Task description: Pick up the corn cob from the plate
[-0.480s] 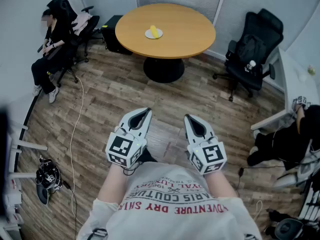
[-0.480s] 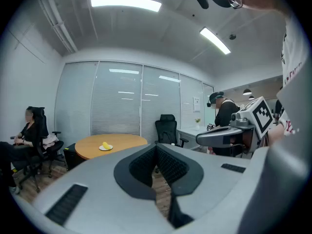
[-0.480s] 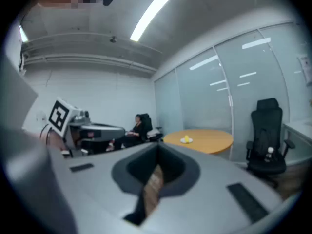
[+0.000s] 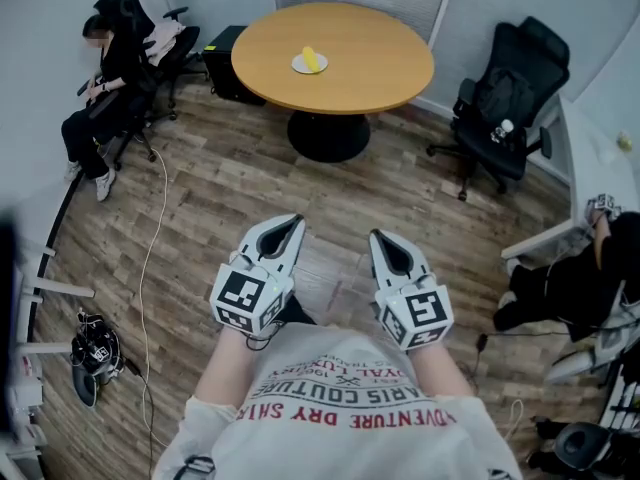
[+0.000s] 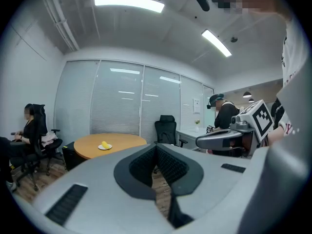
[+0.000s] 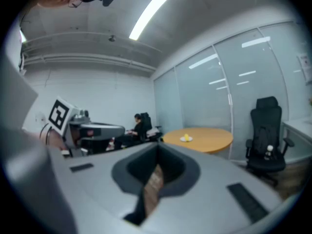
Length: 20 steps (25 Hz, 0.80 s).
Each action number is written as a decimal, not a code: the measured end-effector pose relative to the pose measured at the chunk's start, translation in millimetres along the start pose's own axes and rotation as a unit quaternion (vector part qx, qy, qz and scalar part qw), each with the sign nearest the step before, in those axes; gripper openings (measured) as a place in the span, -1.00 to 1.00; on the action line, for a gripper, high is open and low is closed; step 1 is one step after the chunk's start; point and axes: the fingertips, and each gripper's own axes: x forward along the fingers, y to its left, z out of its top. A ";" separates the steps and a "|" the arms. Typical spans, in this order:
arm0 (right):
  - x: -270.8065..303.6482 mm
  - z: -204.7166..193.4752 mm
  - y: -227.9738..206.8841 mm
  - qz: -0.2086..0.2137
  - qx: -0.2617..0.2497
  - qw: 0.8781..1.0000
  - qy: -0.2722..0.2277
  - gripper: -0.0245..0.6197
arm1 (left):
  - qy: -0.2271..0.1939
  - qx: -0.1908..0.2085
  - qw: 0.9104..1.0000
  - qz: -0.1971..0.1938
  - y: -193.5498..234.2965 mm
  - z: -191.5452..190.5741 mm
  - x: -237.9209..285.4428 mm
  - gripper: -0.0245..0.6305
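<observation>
- Head view: the left gripper (image 4: 290, 226) and right gripper (image 4: 385, 240) are held side by side, close in front of the person's chest, above a wood floor (image 4: 220, 183).
- Both pairs of jaws are pressed together at the tips. Nothing is between them. Each gripper view shows only floor through the hollow behind the tips.
- The corn (image 4: 310, 59), a small yellow cob, lies on a white plate (image 4: 299, 67) on a round table (image 4: 380, 68). It is far ahead of both grippers and well apart from them.
- In the left gripper view the corn sits to the left of that gripper's jaw line. In the right gripper view it sits a little to the right of that gripper's jaw line.
- Step in hand, as I judge it: the very start of the approach. Neither gripper is near the table.
- The next move calls for crossing the open floor to the table. Then one gripper's jaws must spread before it reaches over the plate and closes across the cob's narrow width.
- The cob is rounded and may roll on the plate, so a centred grip looks safest.
</observation>
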 end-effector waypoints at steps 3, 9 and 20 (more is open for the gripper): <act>3.3 -2.4 -2.7 0.000 0.012 1.000 0.000 -0.84 | 0.000 -0.006 1.000 0.000 3.7 -1.3 2.9 -0.83; 34.8 -15.4 -6.4 0.002 0.027 0.999 0.020 -0.84 | 0.004 -0.023 1.000 0.001 33.4 -14.4 13.4 -0.83; 179.2 13.3 -5.6 -0.011 0.023 0.999 0.031 -0.84 | -0.008 -0.036 0.999 0.003 179.7 -1.4 53.2 -0.83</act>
